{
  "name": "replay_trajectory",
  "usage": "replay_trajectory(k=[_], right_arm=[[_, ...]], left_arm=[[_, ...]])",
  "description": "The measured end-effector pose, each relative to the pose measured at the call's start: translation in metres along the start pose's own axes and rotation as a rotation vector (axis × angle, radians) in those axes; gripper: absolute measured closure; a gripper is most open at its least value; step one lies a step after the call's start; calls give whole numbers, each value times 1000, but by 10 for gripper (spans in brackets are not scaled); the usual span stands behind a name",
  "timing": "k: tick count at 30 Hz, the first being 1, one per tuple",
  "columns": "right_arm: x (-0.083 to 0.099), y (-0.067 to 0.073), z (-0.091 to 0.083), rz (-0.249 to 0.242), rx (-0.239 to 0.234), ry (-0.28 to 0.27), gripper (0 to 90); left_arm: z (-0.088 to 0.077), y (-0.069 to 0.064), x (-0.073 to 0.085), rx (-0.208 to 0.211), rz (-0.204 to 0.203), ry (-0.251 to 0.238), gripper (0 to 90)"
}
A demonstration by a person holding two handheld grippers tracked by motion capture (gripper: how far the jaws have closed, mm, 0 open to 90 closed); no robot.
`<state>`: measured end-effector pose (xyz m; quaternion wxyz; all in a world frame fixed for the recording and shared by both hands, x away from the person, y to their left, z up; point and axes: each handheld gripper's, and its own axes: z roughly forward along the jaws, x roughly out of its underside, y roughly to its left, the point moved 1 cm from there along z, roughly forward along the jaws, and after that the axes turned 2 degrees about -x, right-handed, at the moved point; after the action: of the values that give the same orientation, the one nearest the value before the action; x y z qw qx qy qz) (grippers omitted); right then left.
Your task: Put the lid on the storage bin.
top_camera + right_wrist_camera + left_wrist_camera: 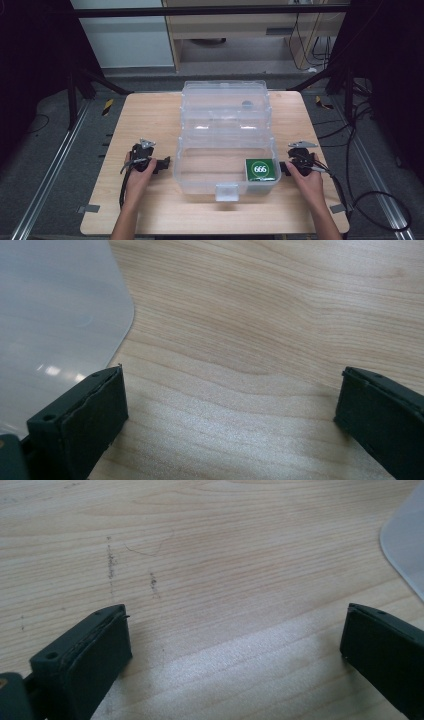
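Nearest us, at six o'clock, we see two forearms come in over the wooden table (150, 210). At about eight o'clock our left hand (137, 175) holds the left gripper (162, 164), whose jaws stand wide apart over bare wood with nothing between them. At about four o'clock our right hand (307, 177) holds the right gripper (284, 167), its jaws likewise spread wide and empty, just beside the box's wall. Between them at the centre sits a clear plastic box (225, 187), open, and inside its four o'clock corner lies a green packet (260, 169) marked 666. Farther, toward twelve o'clock, its lid (225, 105) lies back
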<state>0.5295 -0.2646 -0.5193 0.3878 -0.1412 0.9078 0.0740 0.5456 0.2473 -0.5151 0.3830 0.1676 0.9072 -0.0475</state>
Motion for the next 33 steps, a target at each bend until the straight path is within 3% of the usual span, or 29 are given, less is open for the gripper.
replay_trajectory(k=[2,6,7,9,11,12,13,14,15,16,17,18,19,20,21,22,23,24,26,28,30,31,32,33], right_arm=[[0,0,0,1,-1,0,6],[2,-1,-2,-26,-38,1,9],[2,-1,-2,-26,-38,1,9],[2,-4,-9,-70,-45,16,121],[-1,-4,-22,-132,-17,3,119],[-1,-4,-22,-132,-17,3,119],[-6,-4,-38,-171,5,-12,133],[-6,-4,-38,-171,5,-12,133],[-15,-3,-56,-245,48,-3,134],[-15,-3,-56,-245,48,-3,134],[-21,-2,-65,-283,70,4,131],[-33,2,-81,-337,79,19,129],[-33,2,-81,-337,79,19,129],[-46,6,-95,-375,54,44,117],[-46,6,-95,-375,54,44,117],[-59,10,-107,-415,25,54,125],[-59,10,-107,-415,25,54,125],[-66,12,-112,-424,10,59,133],[-90,17,-127,-471,-35,66,174],[-98,20,-132,-491,-36,69,189],[-123,28,-143,-565,-61,79,251],[-132,31,-145,-583,-68,85,254],[-140,33,-147,-599,-68,91,258],[-140,33,-147,-599,-68,91,258]], left_arm=[[-1,-1,1,6,4,0,0],[-4,-2,1,66,68,25,0],[-4,-2,1,66,68,25,0],[-11,-3,3,98,109,58,12],[-15,-3,3,110,132,66,45],[-20,-3,3,121,154,50,45],[-31,-2,2,139,205,37,47],[-31,-2,2,139,205,37,46],[-44,-1,-2,154,236,30,45],[-44,-1,-2,154,236,30,44],[-50,-2,-4,162,259,25,44],[-65,-3,-11,175,315,26,43],[-65,-3,-11,175,315,26,43],[-73,-5,-14,178,336,24,43],[-81,-7,-18,190,354,25,43],[-97,-10,-27,223,378,25,43],[-97,-10,-27,223,378,25,43],[-107,-13,-32,243,393,18,43],[-128,-21,-44,258,438,-12,25],[-135,-24,-49,256,451,-20,23],[-146,-31,-56,278,488,-26,27],[-150,-35,-60,291,513,-22,28],[-156,-45,-67,290,563,-11,29],[-156,-45,-67,290,563,-11,30]])
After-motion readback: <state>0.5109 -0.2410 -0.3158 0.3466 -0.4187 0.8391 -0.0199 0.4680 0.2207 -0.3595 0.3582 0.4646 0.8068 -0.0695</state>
